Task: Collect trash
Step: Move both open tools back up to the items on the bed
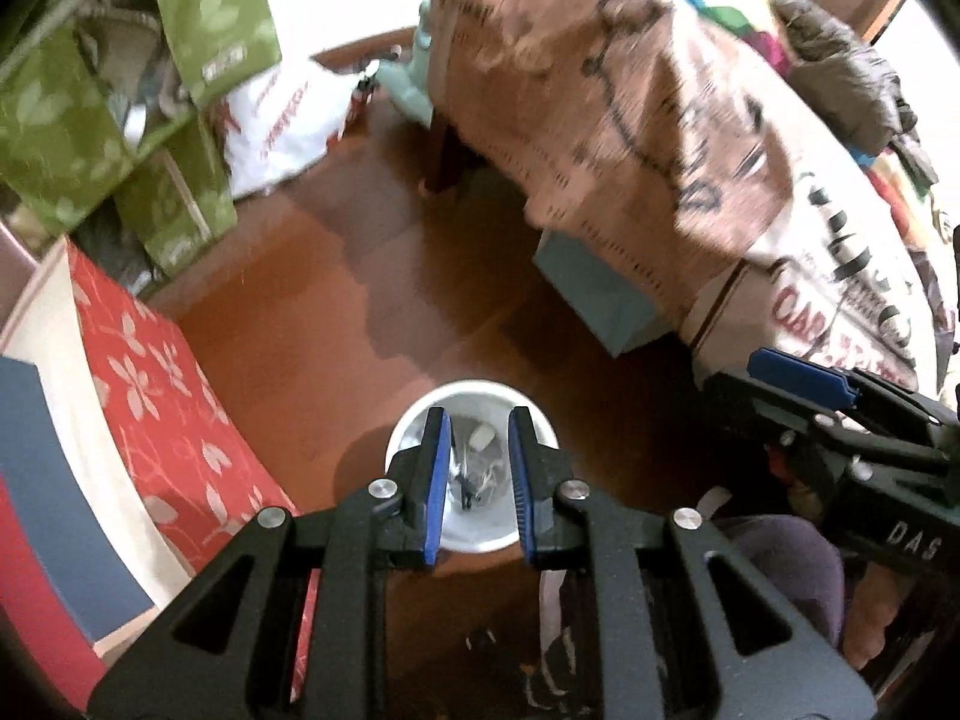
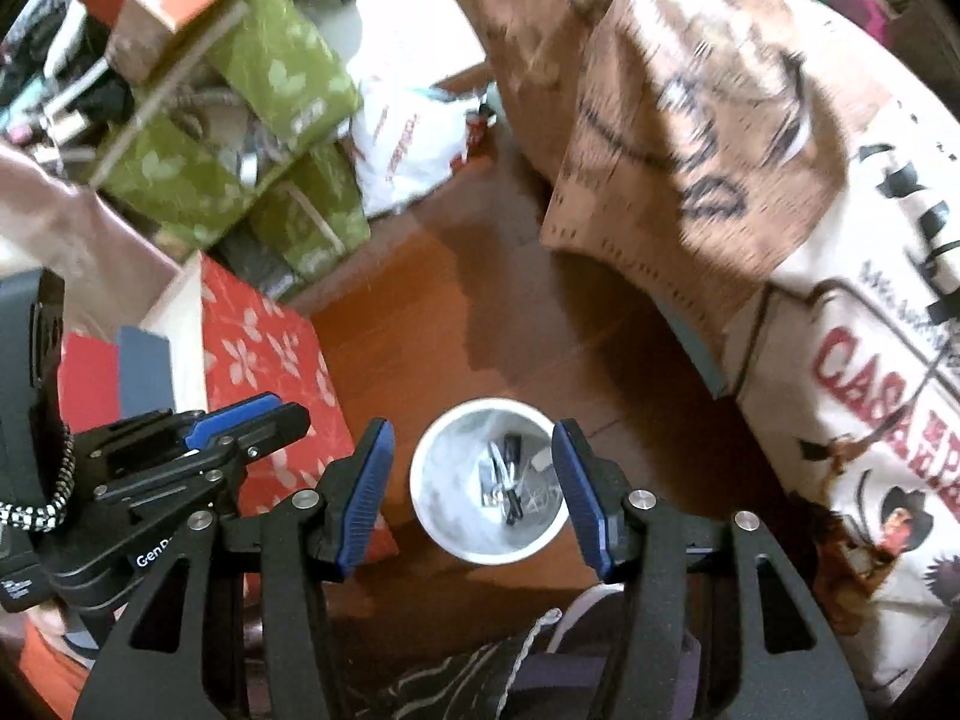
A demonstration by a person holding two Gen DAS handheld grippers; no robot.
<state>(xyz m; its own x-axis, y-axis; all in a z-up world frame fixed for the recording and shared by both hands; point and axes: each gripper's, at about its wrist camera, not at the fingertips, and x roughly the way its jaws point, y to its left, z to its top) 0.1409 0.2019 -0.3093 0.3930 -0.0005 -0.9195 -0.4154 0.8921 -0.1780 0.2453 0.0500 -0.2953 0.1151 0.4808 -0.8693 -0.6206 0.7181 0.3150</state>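
Both grippers hang above a wooden floor (image 2: 528, 312), pointed down at the bin, which suggests a drop into it. Right gripper (image 2: 474, 492) has its jaws wide apart and empty, straddling the bin's mouth. Left gripper (image 1: 479, 483) has its jaws narrower but still parted, with nothing between them. A cloth-draped table (image 1: 630, 120) stands to the right, and a red floral box (image 2: 270, 372) to the left, beside the bin. The white bin (image 2: 489, 480) sits on the floor directly below, placed to catch what falls. Small trash (image 2: 510, 480), dark and pale scraps, lies at its bottom.
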